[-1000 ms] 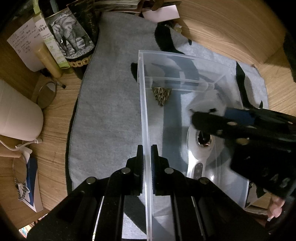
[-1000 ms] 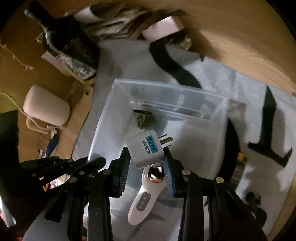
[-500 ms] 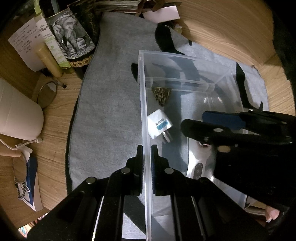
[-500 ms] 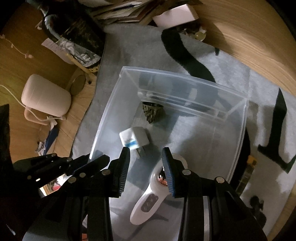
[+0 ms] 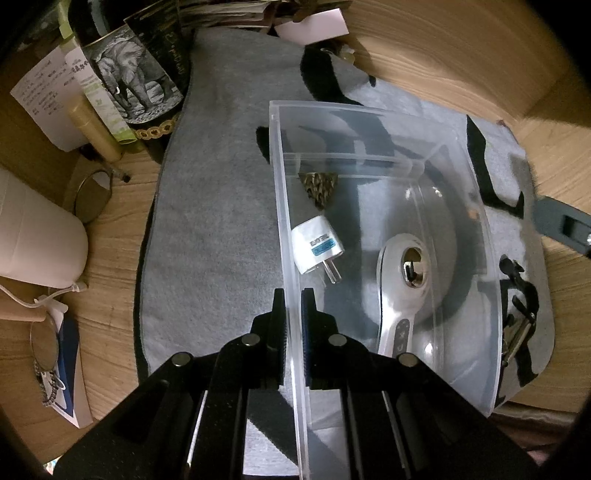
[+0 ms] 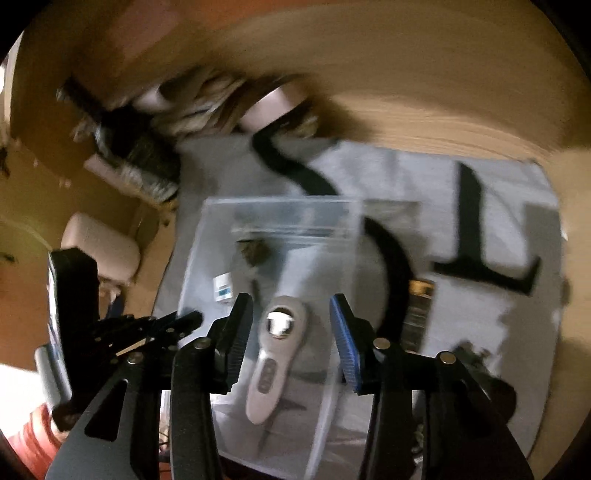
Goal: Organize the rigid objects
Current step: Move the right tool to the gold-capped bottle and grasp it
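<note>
Jaws of the left gripper (image 5: pixel 293 310) clamp the clear box's (image 5: pixel 286 206) left wall; the right gripper (image 6: pixel 291 332) hangs spread and holding nothing above it. Inside lie a white plug adapter (image 5: pixel 317 244) by that wall, a white handheld device (image 5: pixel 400 288) and a dark cone (image 5: pixel 318 185), on a grey mat (image 5: pixel 214 229) with bare cloth to the left.

We are looking at a home desk: a wooden tabletop (image 5: pixel 461 62) is carrying a grey mat (image 5: pixel 221 206), an elephant-print bottle (image 5: pixel 133 81) and handwritten notes (image 5: pixel 40 99) at far left, and stacked papers (image 5: pixel 229 14) at the far edge.
</note>
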Tool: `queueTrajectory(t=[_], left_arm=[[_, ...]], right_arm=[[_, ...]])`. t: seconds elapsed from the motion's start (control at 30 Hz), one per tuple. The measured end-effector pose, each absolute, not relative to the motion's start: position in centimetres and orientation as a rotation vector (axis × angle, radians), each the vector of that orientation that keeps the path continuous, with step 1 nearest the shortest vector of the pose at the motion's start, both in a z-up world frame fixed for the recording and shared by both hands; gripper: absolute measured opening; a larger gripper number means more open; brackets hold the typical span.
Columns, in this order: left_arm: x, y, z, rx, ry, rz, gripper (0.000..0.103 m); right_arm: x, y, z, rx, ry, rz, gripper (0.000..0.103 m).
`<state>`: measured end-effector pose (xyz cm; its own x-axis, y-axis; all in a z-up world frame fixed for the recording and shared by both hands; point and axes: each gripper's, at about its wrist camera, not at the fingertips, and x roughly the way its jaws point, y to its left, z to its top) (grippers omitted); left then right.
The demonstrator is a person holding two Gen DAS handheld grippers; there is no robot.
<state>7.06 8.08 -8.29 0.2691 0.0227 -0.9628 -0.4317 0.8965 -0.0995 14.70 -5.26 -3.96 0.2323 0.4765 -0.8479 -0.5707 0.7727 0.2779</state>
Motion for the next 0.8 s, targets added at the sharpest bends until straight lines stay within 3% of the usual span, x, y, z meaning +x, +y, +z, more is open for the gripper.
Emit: queueTrajectory(t=[0.37, 0.8], left_arm=[[7.0, 7.9, -8.2, -0.379, 1.275, 0.32, 0.006], [7.2, 8.0, -8.4, -0.4, 1.285, 0.354, 0.006]], right_arm=[[17.0, -14.4, -5.2, 0.078, 1.171, 0.502, 0.041], [20.6, -12.2, -12.1, 0.009, 1.306, 0.487, 0.041]])
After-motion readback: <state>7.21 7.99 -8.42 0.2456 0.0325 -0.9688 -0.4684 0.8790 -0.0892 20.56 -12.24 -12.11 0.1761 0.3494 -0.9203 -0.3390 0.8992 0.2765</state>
